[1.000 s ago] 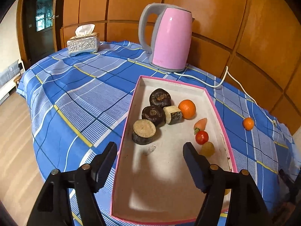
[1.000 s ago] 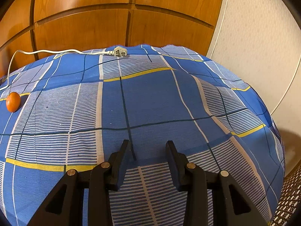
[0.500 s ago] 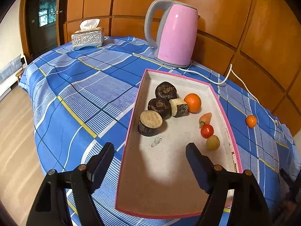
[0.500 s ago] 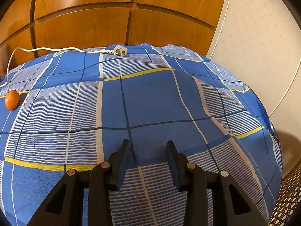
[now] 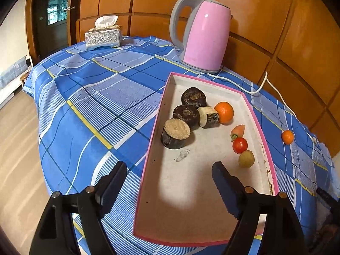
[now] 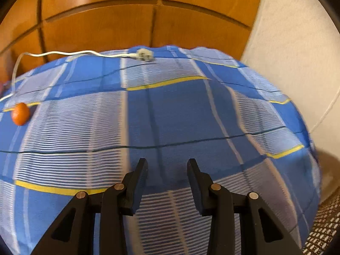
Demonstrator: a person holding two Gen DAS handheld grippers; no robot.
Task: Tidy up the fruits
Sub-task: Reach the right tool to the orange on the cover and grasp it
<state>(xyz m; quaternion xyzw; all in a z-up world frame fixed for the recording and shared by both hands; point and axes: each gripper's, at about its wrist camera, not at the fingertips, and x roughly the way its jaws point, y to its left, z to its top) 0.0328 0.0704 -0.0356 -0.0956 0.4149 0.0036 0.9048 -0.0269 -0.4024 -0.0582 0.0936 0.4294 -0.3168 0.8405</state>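
Note:
A pink-rimmed tray (image 5: 267,146) lies on the blue plaid tablecloth. In it are an orange (image 5: 224,110), a small carrot-like piece (image 5: 238,130), a cherry tomato (image 5: 240,145), a yellowish round fruit (image 5: 246,159) and several dark brown cut chunks (image 5: 176,133). A small orange (image 5: 287,137) lies on the cloth right of the tray; it also shows in the right wrist view (image 6: 20,114) at far left. My left gripper (image 5: 167,171) is open and empty above the tray's near end. My right gripper (image 6: 167,165) is open and empty over bare cloth.
A pink kettle (image 5: 204,40) stands behind the tray, its white cord (image 5: 263,82) running right to a plug (image 6: 144,54). A silver tissue box (image 5: 103,36) sits at the far left. Wood panelling backs the table. The cloth drops off at right by a white wall.
The left gripper has pulled back and risen a little, so the tray shows further away. The right view has shifted slightly and is blurred from motion; both grippers stay open.

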